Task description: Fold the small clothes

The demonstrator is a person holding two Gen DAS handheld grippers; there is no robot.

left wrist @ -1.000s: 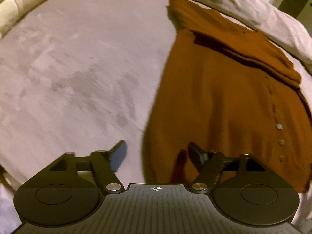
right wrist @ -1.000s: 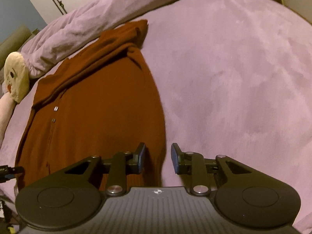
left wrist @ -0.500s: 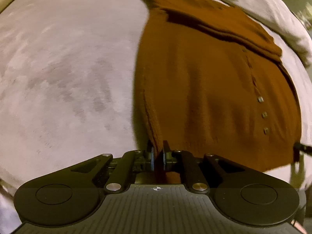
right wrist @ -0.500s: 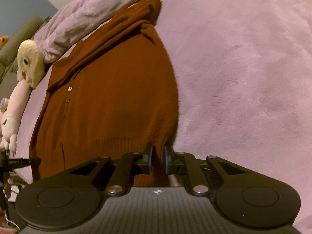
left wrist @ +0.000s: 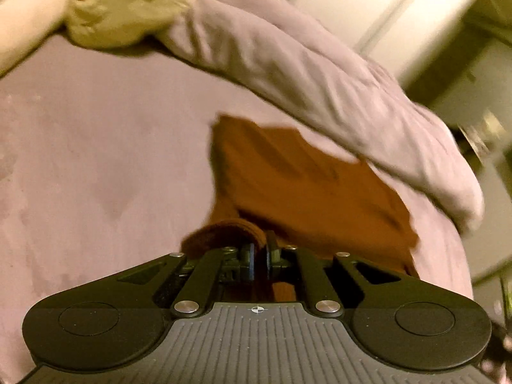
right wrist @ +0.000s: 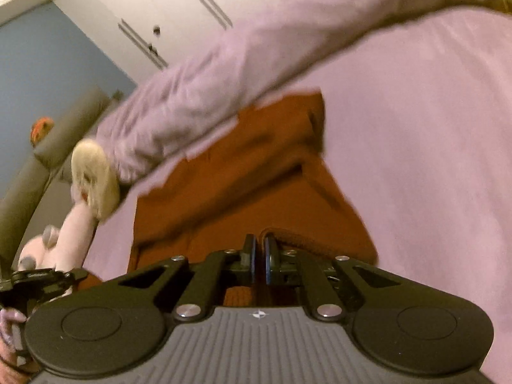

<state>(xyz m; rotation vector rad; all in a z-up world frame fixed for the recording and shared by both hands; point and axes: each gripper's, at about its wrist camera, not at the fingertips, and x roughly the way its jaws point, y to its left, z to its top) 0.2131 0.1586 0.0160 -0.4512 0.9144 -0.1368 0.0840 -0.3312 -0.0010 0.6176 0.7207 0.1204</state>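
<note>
A rust-brown knit cardigan [left wrist: 304,185] lies on the lilac bed cover [left wrist: 96,160]; it also shows in the right wrist view [right wrist: 256,185]. My left gripper [left wrist: 260,249] is shut on the cardigan's ribbed hem at its left corner, and the hem curls up over the fingers. My right gripper [right wrist: 258,252] is shut on the hem at its right corner. Both corners are lifted off the bed, with the far part of the cardigan still lying flat. The left gripper's body [right wrist: 38,283] shows at the lower left of the right wrist view.
A rolled lilac duvet [left wrist: 336,83] lies along the far side of the cardigan, touching its top edge. A cream plush toy [left wrist: 121,3] lies at the far left, also in the right wrist view [right wrist: 94,179]. White wardrobe doors [right wrist: 192,9] stand behind the bed.
Both grippers, open over the hem a second ago, have closed on its corners and lifted them, tilting up and moving toward the far end of the cardigan.
</note>
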